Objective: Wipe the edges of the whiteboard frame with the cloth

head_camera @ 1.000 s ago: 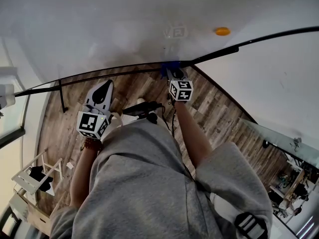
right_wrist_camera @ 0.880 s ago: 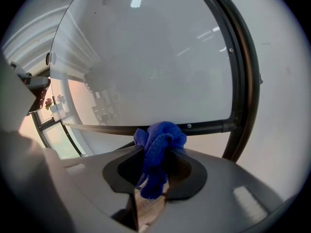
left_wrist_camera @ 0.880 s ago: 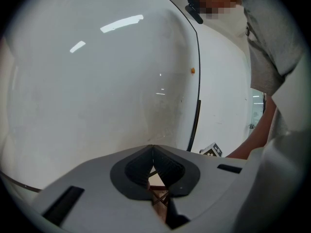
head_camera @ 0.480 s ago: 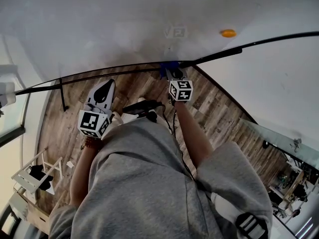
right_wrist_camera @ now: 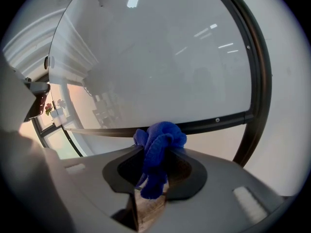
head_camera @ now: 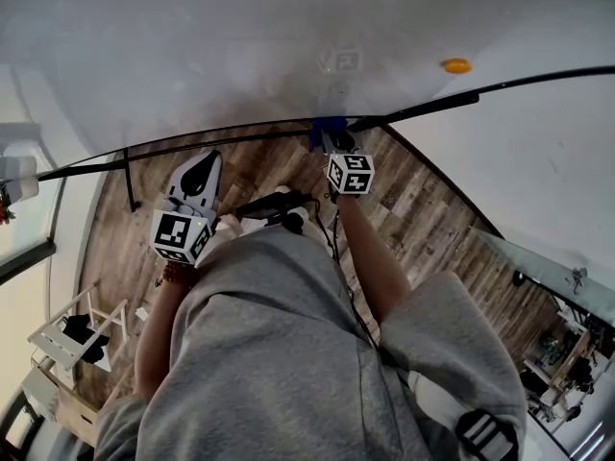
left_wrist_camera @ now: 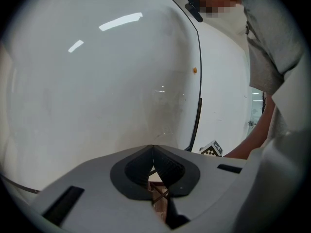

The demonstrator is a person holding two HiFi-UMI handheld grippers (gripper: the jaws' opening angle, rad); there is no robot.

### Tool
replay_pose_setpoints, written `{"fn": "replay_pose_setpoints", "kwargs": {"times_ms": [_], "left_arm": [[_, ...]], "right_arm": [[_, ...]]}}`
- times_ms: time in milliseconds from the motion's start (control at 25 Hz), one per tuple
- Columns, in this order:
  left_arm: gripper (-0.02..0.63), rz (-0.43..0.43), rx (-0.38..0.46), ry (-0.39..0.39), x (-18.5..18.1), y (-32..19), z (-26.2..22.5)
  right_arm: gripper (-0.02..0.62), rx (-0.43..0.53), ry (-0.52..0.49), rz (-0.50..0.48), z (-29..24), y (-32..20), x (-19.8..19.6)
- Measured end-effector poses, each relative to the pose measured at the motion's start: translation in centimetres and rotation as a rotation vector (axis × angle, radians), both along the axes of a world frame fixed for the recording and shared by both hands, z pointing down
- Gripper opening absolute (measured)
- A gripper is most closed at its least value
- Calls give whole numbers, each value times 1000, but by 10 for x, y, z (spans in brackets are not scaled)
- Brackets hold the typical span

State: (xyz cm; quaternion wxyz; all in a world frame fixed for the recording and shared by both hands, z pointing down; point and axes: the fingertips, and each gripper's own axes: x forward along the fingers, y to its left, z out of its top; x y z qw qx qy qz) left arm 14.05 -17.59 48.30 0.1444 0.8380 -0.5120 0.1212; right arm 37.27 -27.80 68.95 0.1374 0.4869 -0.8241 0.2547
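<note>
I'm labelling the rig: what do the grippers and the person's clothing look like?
The left gripper and right gripper are grey with black ribbed pads; each carries a white cube with black square markers. Grey short-sleeved top, bracelet on the left wrist.

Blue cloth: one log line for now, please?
right gripper: shut on blue cloth | cloth: at whiteboard frame, bottom edge | left gripper: shut, empty
</note>
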Motion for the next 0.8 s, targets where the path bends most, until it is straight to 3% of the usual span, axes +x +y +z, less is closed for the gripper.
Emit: {"fn": "replay_pose_setpoints", "kwargs": {"times_ms": [200, 800], "left_arm": [[9, -14, -10, 7, -10, 4, 4], [9, -36, -7, 10, -35, 10, 9]], "right_arm": [[112, -11, -7, 22, -1, 0, -3], [112, -12, 5, -32, 0, 6, -30]]}}
